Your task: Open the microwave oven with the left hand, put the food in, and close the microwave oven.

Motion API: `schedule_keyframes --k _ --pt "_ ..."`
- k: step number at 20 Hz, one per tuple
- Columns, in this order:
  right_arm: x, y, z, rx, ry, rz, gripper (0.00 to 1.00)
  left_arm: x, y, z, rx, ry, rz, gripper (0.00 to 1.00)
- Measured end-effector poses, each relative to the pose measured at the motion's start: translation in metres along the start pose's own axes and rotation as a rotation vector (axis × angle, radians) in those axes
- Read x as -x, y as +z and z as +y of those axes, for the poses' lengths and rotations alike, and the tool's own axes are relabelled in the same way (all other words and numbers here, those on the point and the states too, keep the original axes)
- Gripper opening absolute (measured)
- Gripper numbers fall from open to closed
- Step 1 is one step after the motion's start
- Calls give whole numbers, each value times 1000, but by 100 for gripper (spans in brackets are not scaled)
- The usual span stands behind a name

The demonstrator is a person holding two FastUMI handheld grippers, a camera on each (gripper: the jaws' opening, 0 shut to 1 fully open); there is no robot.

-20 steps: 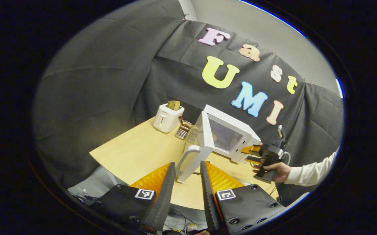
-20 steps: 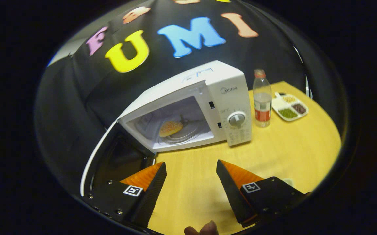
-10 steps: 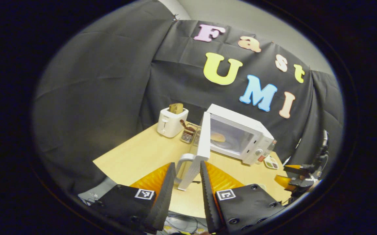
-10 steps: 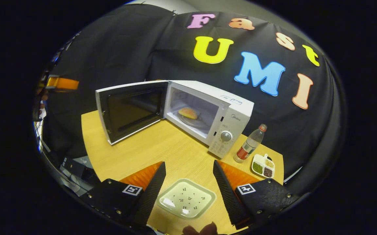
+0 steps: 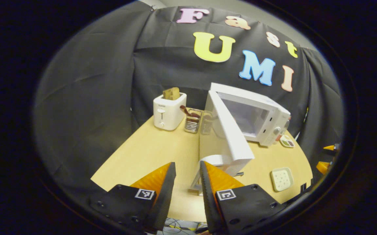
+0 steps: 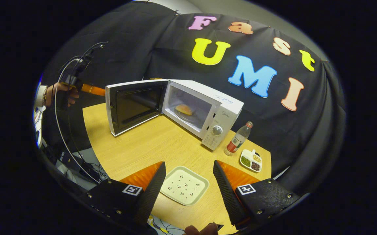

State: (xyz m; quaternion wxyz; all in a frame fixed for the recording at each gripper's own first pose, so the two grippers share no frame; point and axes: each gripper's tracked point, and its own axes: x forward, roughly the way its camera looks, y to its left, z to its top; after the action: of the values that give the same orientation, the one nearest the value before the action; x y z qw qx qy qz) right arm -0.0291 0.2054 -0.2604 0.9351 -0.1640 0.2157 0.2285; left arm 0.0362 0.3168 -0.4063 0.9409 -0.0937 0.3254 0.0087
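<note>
Microwave [image 6: 208,107] door [image 6: 136,106] hangs open, food [image 6: 184,109] on turntable inside. My left gripper [image 5: 187,182] parted beside handle [image 5: 208,168]; right gripper [image 6: 188,186] apart over empty plate [image 6: 184,185].

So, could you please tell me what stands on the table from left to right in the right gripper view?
Open microwave door → microwave body → bottle → divided snack dish.
</note>
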Motion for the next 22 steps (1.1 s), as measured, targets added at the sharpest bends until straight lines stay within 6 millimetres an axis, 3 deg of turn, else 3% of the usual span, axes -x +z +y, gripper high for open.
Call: schedule_keyframes --k 2,6,9,10,11,16,17,18,19,22 --pt "-5 -1 8 -28 -15 37 90 -17 -13 -4 16 -52 36 57" --pt "-8 7 20 -60 -46 56 90 -32 -14 -31 11 -158 52 62" --pt "-1 6 9 -54 -96 79 90 -45 -6 -65 2 -221 54 62" --pt "3 9 5 -66 -111 69 90 -49 -2 -78 -4 -244 55 48" --pt "9 10 -1 -83 -128 62 90 -53 -2 -93 -12 -264 59 48" --pt "41 3 -32 -179 -176 35 90 -63 4 -161 -71 -324 63 48" --pt "48 -1 -39 -191 -186 34 90 -63 4 -173 -69 -326 67 62" --pt "54 -3 -45 -210 -197 25 90 -64 6 -186 -68 -338 68 48" --pt "60 -5 -51 -232 -209 22 90 -65 7 -199 -71 -351 70 55" --pt "77 -17 -61 -307 -246 28 90 -78 16 -232 -107 -377 66 55"
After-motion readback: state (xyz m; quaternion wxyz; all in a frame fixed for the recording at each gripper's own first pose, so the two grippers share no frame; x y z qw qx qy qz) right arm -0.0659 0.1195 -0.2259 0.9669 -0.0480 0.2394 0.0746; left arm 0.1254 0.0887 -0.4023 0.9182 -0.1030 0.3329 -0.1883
